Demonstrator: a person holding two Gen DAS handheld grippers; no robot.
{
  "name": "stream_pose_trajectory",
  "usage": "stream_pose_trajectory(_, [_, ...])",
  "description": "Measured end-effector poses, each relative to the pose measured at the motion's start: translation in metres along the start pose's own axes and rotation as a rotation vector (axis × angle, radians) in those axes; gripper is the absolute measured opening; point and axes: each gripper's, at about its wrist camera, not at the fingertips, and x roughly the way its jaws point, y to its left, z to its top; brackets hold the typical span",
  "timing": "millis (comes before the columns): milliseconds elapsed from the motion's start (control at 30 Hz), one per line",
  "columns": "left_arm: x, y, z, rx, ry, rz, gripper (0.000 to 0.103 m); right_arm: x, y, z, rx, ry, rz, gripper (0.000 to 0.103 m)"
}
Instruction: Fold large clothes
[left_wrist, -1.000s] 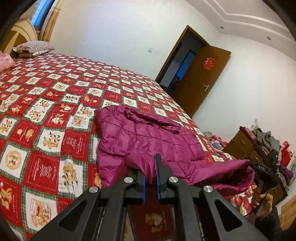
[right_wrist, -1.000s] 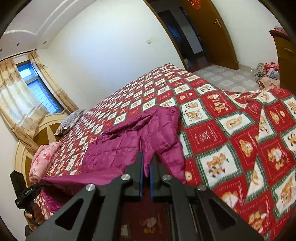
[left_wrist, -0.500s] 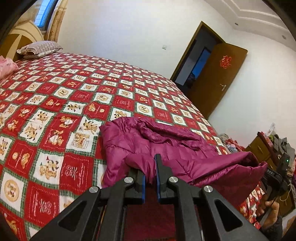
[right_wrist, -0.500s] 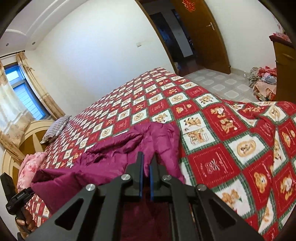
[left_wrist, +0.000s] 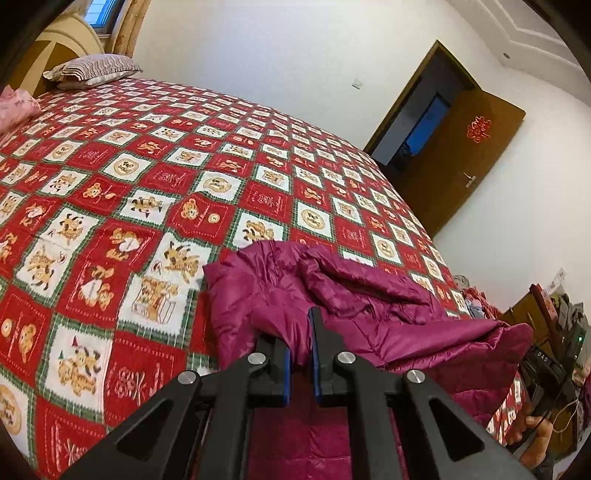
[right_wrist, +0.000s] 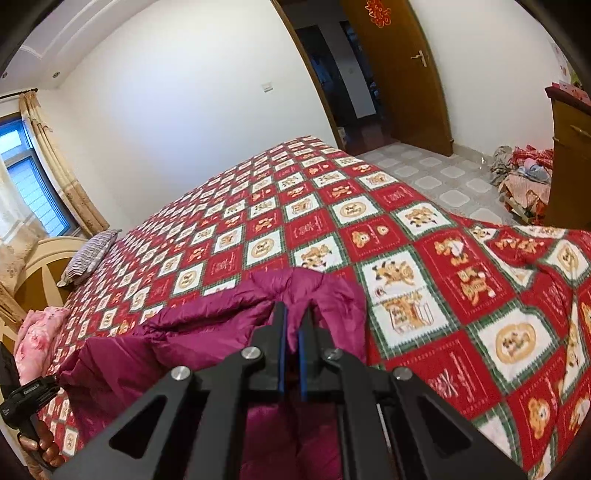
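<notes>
Jacket (left_wrist: 369, 314), magenta, quilted, lies on bed (left_wrist: 147, 184) near its foot edge, far from striped pillow (left_wrist: 92, 70) at headboard. L gripper (left_wrist: 300, 332): fingers clenched on a fold of jacket hem, fabric bunched betw. blue pads. R gripper (right_wrist: 291, 325): fingers likewise clenched on jacket edge, cloth pinched betw. them. Near part of jacket lifted off bed, spanning betw. both grippers; far part w/ sleeve rests on red checked bedspread. Open wooden door (left_wrist: 461, 162) beyond bed's far side.
</notes>
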Motion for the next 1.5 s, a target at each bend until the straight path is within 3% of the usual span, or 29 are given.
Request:
stream_pose_trajectory(267, [0.031, -0.001, 0.033, -0.017, -0.013, 0.022, 0.008, 0.034, 0.012, 0.021, -0.034, -0.030, -0.054, 0.008])
stream_pose_trajectory(433, [0.056, -0.006, 0.049, 0.006, -0.015, 0.080, 0.008, 0.060, 0.017, 0.030, -0.052, -0.029, -0.091, 0.008])
stream_pose_trajectory(1033, [0.157, 0.022, 0.053, -0.042, 0.069, 0.193, 0.008, 0.153, 0.017, 0.018, -0.139, 0.027, -0.234, 0.008])
stream_pose_trajectory(1333, [0.177, 0.028, 0.039, -0.026, 0.041, 0.197, 0.010, 0.175, 0.015, 0.007, -0.136, 0.042, -0.235, 0.008])
stream_pose_trajectory(1400, [0.176, 0.032, 0.039, -0.045, 0.036, 0.173, 0.010, 0.177, 0.012, 0.007, -0.125, 0.048, -0.232, 0.008])
stream_pose_trajectory(1500, [0.166, 0.047, 0.044, -0.147, 0.025, 0.072, 0.011, 0.176, 0.011, 0.006, -0.119, 0.051, -0.237, 0.009])
